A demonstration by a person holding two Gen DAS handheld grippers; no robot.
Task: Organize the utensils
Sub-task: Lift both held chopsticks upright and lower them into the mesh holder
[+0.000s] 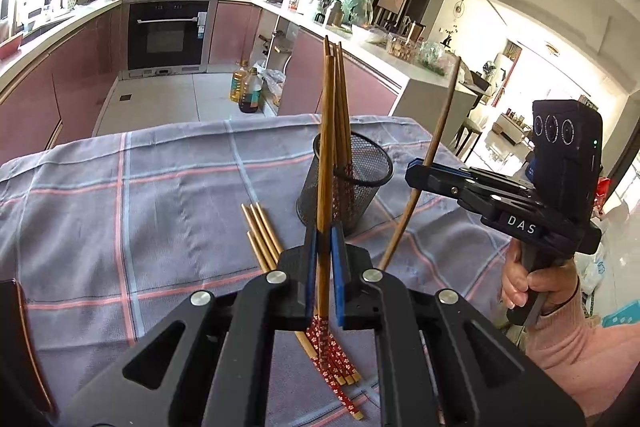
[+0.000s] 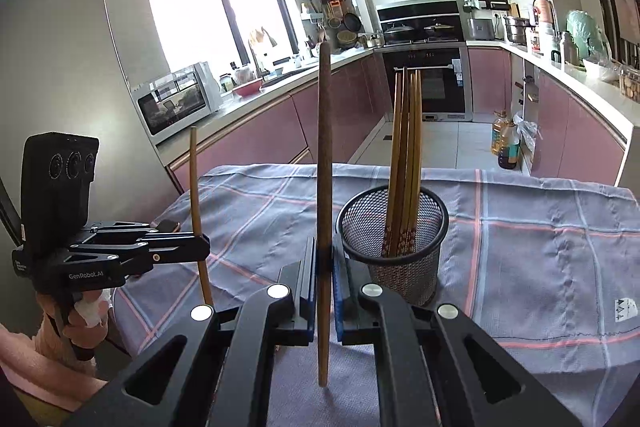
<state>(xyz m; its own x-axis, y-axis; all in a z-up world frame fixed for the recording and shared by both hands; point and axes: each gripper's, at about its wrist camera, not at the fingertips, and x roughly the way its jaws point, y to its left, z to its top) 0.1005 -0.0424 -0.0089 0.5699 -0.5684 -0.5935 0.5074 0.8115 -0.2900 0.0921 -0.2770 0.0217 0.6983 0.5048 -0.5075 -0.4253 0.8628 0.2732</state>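
Over a checked cloth (image 1: 160, 187), the left gripper (image 1: 324, 247) clamps one slim wooden chopstick (image 1: 325, 155) upright; the right gripper (image 2: 325, 267) pinches another (image 2: 325, 163). Between them a round black mesh cup (image 2: 394, 227) holds more; loose chopsticks (image 1: 262, 239) lie on the cloth.

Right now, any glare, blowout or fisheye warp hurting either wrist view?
Left wrist view: the bright room at right is blown out; the chopstick in the right tool bows from fisheye warp; mesh holder is sharp. Right wrist view: the window is blown out, corners are vignetted dark, and the chopstick in the left tool stays readable.
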